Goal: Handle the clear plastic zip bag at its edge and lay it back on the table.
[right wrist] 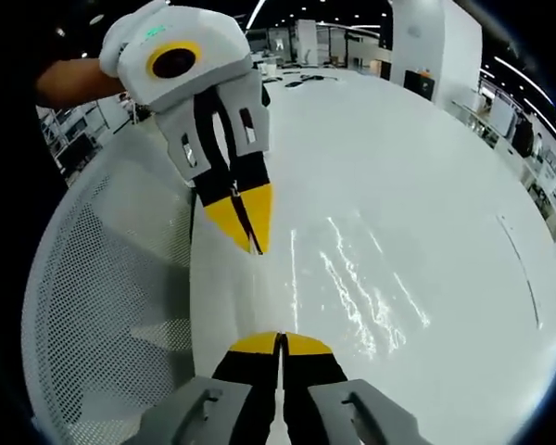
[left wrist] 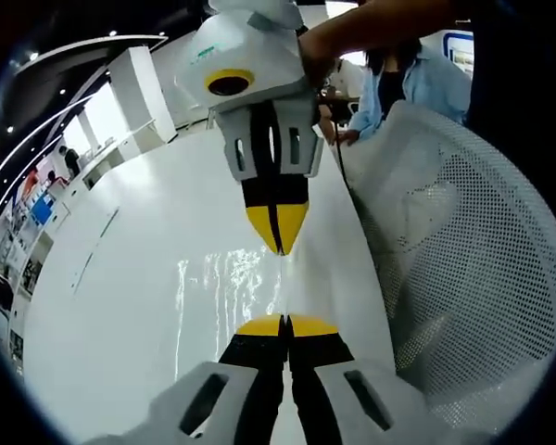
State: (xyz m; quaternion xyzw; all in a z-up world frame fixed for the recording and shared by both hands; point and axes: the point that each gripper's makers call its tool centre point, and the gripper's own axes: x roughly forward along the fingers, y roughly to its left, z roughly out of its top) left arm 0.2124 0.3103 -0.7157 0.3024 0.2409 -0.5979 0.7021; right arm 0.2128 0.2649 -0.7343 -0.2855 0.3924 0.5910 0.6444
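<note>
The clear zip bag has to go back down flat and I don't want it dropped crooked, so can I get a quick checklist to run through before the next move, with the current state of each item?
1. Left tool closed on the bag's edge: ok, its yellow tips are together on the near end of the clear zip bag.
2. Right tool closed on the opposite edge: ok, tips together.
3. Bag stretched between both tools: ok, the glossy film runs from one to the other.
4. White table bare beneath the bag: ok.
5. Bag clear of the white mesh chair back beside the table: ok.
6. Zip seal closed: cannot tell.
</note>
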